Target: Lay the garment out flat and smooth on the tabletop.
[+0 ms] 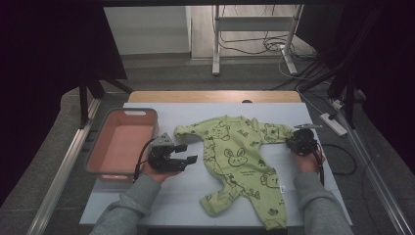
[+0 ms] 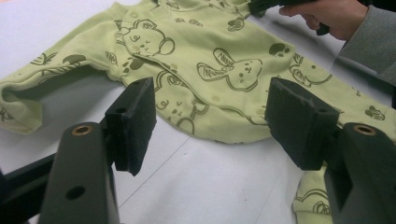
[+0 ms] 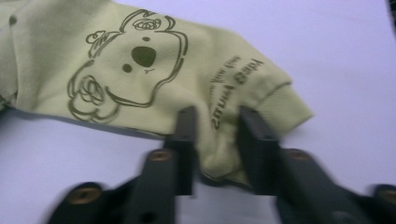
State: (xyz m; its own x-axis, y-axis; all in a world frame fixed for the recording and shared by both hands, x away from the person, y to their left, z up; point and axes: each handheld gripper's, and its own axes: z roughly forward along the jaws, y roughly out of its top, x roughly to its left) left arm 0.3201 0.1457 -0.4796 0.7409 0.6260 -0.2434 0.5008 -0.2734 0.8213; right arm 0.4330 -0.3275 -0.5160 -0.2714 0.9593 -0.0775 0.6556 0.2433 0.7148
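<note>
Romper (image 1: 238, 156): spread flat on the white table (image 1: 161, 196), beside a pink bin (image 1: 122, 142).
Left gripper (image 1: 188, 152): jaws wide, holding nothing, near one sleeve.
Right gripper (image 3: 212, 140): jaws narrowed, pinching the other sleeve's cuff.

Green animal-print baby romper (image 1: 240, 161) — spread flat on white table, sleeves out.

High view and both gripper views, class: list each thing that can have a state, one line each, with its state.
Baby romper: spread flat on the table, unfolded, front up.
Pink bin: upright, empty.
Left hand-held gripper: open, holding nothing, beside the romper.
Right hand-held gripper: shut on the romper's sleeve, near the cuff.
</note>
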